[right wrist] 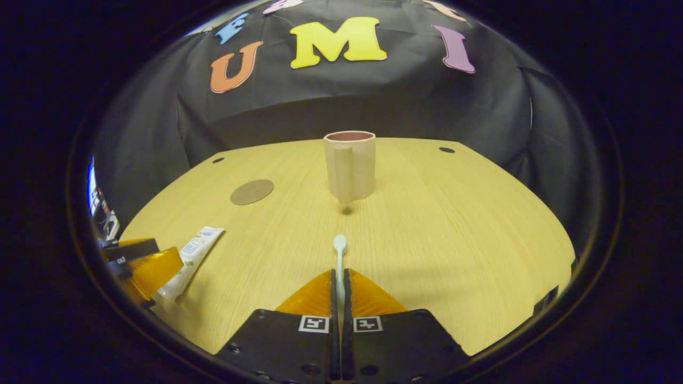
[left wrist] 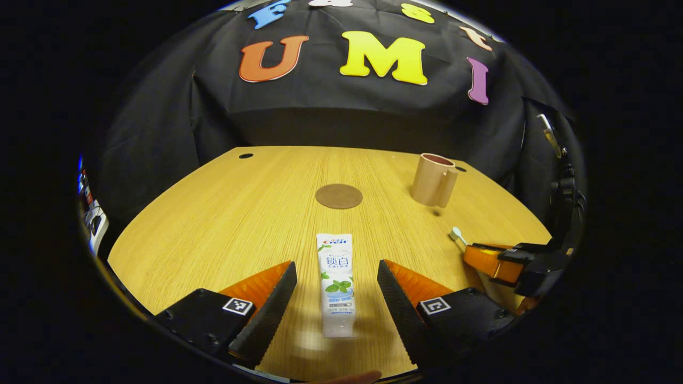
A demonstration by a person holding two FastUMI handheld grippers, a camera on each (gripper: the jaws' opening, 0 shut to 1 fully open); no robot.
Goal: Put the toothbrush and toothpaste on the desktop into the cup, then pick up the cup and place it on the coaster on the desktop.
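A white toothpaste tube lies flat on the wooden desktop, between the spread fingers of my left gripper, which is open and not touching it. My right gripper is shut on the handle of a pale toothbrush, whose head points toward the cup. The beige cup stands upright straight ahead of it, handle facing the gripper. In the left gripper view the cup stands at the far right and the right gripper holds the toothbrush at the right edge. A round brown coaster lies mid-desk.
In the right gripper view the coaster lies left of the cup, the toothpaste tube farther left by the left gripper. Cable holes mark the desk's far edge. Black cloth wall stands behind.
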